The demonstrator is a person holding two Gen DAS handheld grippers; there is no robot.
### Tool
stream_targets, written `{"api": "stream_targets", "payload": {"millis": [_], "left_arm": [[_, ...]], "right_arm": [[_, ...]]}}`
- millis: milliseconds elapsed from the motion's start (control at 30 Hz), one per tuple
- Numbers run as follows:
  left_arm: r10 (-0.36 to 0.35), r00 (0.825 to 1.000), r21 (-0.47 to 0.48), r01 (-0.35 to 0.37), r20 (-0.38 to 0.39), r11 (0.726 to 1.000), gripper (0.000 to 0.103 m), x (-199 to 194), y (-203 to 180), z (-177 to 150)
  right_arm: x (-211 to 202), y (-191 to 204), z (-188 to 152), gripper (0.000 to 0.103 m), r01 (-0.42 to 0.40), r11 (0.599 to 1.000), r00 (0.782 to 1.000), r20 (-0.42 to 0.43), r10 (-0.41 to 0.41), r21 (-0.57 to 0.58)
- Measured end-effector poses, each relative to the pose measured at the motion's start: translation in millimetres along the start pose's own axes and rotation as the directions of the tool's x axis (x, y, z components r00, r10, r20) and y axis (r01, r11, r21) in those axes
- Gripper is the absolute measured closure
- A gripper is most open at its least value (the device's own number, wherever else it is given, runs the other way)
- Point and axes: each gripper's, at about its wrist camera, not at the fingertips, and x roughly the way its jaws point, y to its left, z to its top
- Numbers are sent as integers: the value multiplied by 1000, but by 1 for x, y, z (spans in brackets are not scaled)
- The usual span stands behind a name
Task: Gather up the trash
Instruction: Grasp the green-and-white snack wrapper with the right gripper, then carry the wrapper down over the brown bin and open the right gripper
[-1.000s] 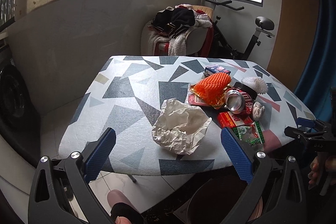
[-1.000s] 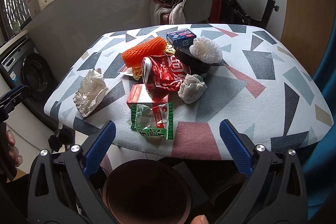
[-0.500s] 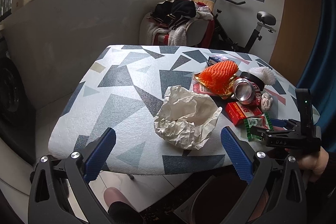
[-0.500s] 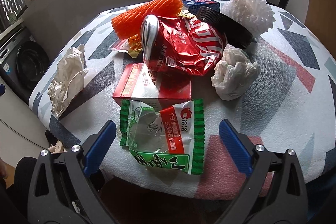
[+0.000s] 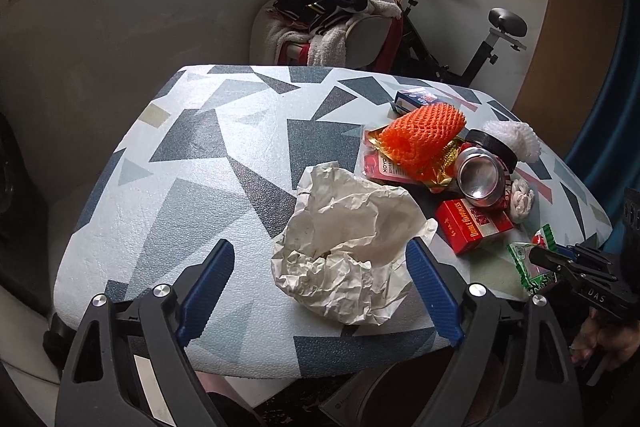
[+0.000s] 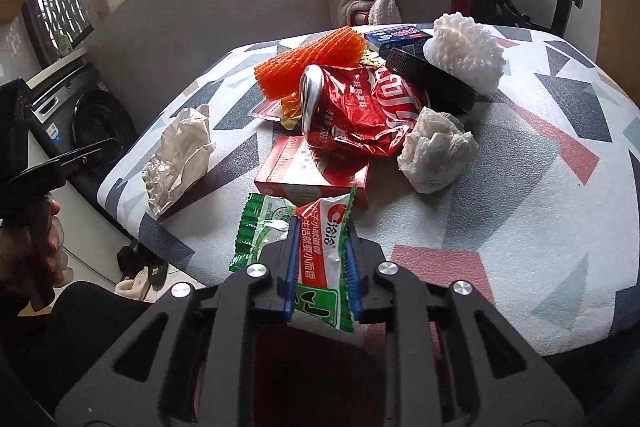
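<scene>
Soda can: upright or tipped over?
Tipped. The can lies on its side, crushed, its silver end facing sideways, beside the red box.

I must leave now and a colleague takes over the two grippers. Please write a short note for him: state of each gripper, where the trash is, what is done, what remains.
Right gripper: shut on the green and red snack wrapper at the near table edge.
Left gripper: jaws closing, either side of the crumpled white paper, not yet pressing it.
Still on the table: red carton, crushed red can, orange foam net, white foam net, tissue wad, blue box, black lid.
Done: one wrapper gripped. Nothing seen binned.
Left: everything else.
</scene>
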Motion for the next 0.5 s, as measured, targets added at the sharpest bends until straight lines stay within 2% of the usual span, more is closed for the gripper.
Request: {"api": "stream_targets", "payload": {"millis": [67, 233, 300, 433, 467, 500], "left_arm": [[-1, 1000, -31, 1, -17, 1000, 18, 12, 6, 10], [-101, 994, -140, 95, -43, 986, 21, 46, 19, 28], [-121, 991, -197, 106, -62, 975, 29, 58, 25, 30], [-182, 981, -332, 150, -68, 931, 40, 70, 42, 22], [-187, 980, -339, 152, -72, 928, 47, 72, 43, 19], [-190, 978, -334, 153, -81, 930, 65, 75, 43, 17]], "right_arm": [[-2, 1, -1, 81, -1, 1000, 1000, 4, 1, -7], [-6, 2, -5, 81, -4, 1000, 1000, 5, 4, -10], [-6, 3, -6, 81, -7, 1000, 1000, 7, 7, -11], [-7, 2, -10, 81, 1, 1000, 1000, 8, -1, -13], [-7, 1, -10, 81, 1, 1000, 1000, 6, -1, -8], [-6, 0, -11, 81, 2, 1000, 1000, 3, -2, -3]]}}
